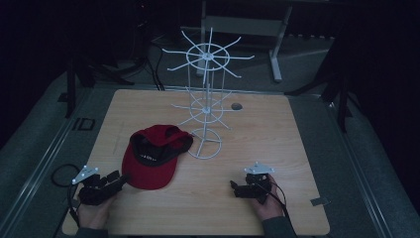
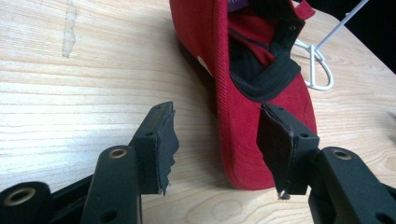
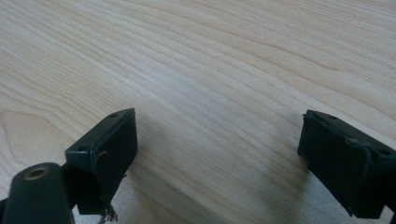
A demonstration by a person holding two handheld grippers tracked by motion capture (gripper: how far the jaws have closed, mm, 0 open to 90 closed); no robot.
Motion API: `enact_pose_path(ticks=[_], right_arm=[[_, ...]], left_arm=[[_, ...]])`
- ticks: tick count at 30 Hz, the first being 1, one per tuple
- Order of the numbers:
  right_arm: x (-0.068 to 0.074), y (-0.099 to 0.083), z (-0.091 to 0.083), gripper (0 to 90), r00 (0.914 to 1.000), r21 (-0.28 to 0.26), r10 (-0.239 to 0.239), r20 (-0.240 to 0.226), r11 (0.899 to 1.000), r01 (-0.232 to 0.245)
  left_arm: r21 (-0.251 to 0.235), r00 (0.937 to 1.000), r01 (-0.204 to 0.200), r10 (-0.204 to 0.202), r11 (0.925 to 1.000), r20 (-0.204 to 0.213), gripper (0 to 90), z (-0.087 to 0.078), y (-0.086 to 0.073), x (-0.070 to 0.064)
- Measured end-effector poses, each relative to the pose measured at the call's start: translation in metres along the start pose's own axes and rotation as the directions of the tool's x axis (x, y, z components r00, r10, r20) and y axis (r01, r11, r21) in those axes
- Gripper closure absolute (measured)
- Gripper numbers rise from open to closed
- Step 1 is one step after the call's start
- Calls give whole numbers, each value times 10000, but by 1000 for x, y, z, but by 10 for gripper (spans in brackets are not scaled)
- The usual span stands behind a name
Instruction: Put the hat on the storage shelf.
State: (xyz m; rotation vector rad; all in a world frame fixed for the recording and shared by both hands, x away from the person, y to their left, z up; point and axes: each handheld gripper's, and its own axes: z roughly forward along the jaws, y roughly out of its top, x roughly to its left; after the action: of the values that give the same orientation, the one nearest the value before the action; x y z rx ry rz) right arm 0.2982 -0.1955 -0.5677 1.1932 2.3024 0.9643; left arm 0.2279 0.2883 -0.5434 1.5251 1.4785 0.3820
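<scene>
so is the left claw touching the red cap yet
Cannot tell. In the left gripper view the left claw stands open around the red cap brim, but no clear gap or contact at the pads shows.

Counter: pale wood with fine, smooth grain and a soft matt sheen. Cap, its brim between the left tongs: red ribbed cloth, matt, with a black fabric lining. Left and right tongs: matt black plastic, with frayed dark pads. Rack, beyond the cap from the left tongs: thin white-coated wire, smooth.
</scene>
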Motion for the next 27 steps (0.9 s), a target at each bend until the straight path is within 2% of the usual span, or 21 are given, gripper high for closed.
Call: enact_pose_path(ticks=[10, 18, 24, 27], right_arm=[[0, 0, 0, 117, 10000, -1, 1, 1, 10000, -1], [0, 0, 0, 117, 10000, 2, 0, 1, 10000, 0], [0, 0, 0, 117, 10000, 4, -16, 5, 10000, 16], [0, 0, 0, 117, 10000, 0, -21, 5, 10000, 21]], left_arm=[[150, 9998, 11, -8, 9999, -219, 506, 1, 7, 5], [573, 9992, -341, 354, 9978, -209, 488, -1, 19, 1], [1016, 9980, -592, 611, 9931, -163, 477, 3, 34, 0], [1406, 9966, -702, 754, 9876, -321, 470, 11, 40, 0]])
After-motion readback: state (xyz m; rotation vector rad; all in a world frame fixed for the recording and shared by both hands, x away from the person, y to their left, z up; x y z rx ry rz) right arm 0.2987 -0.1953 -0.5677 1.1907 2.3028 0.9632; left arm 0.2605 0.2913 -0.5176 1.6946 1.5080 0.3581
